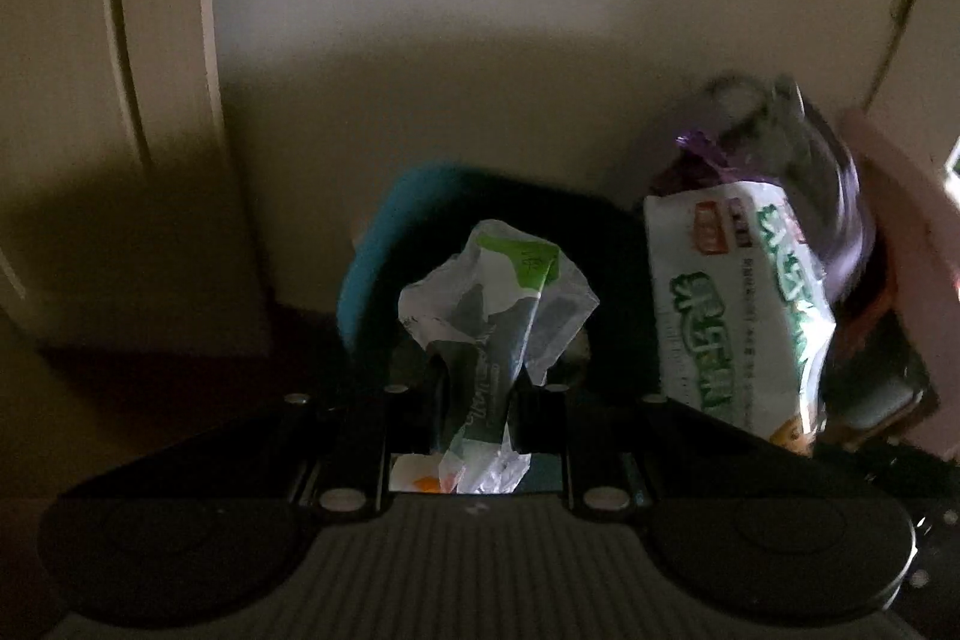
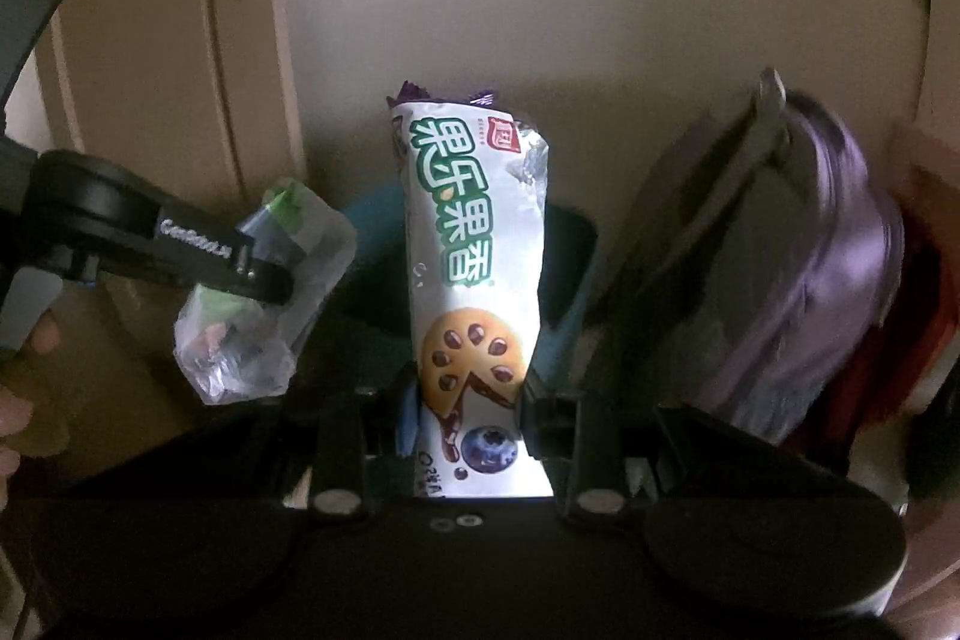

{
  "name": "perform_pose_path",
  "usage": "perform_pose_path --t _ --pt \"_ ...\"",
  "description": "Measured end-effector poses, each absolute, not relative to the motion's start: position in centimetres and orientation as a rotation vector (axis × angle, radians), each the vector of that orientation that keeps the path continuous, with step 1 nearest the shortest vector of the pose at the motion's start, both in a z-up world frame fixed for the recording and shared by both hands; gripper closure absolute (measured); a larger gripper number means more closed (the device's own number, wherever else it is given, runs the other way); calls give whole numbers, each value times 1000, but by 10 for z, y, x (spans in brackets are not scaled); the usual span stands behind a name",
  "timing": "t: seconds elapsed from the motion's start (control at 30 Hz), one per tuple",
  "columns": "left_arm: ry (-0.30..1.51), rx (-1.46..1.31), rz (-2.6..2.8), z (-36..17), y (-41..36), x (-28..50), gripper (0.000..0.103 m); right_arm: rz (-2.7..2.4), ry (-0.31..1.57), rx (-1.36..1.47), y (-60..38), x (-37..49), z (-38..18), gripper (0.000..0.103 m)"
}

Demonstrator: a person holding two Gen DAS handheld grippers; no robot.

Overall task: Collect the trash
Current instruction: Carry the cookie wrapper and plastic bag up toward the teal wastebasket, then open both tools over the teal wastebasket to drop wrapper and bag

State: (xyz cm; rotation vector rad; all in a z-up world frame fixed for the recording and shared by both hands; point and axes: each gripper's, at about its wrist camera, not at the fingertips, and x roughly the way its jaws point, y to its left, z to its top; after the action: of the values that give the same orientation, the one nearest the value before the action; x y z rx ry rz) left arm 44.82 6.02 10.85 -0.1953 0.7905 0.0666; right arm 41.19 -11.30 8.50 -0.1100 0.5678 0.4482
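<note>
My left gripper (image 1: pixel 477 391) is shut on a crumpled clear plastic wrapper (image 1: pixel 498 304) with green and dark print. It also shows at the left of the right wrist view (image 2: pixel 258 280), pinched in the left gripper's black fingers (image 2: pixel 240 262). My right gripper (image 2: pixel 468 400) is shut on a white biscuit packet (image 2: pixel 474 244) with green characters and a cookie picture; the packet also shows at the right of the left wrist view (image 1: pixel 744 292). Both are held above a blue bin (image 1: pixel 375 256) with a dark inside, seen behind the packet in the right wrist view (image 2: pixel 564 316).
A purple bag or case (image 2: pixel 822 244) stands to the right of the bin, blurred, with something red (image 2: pixel 900 352) beyond it. A beige door (image 2: pixel 180 88) with a lever handle is at the left and a plain wall (image 1: pixel 480 10) with a socket plate behind.
</note>
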Motion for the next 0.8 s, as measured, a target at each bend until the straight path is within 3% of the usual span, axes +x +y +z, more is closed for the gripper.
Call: perform_pose_path --t 0.2,0.63,0.8 --pt "776 -214 105 105 64 503 84 424 584 -72 -88 465 91 72" --pt "932 -147 149 26 58 581 84 403 728 -165 -49 530 36 71" --pt "1013 -86 140 4 54 596 84 406 789 -204 -46 538 20 65"
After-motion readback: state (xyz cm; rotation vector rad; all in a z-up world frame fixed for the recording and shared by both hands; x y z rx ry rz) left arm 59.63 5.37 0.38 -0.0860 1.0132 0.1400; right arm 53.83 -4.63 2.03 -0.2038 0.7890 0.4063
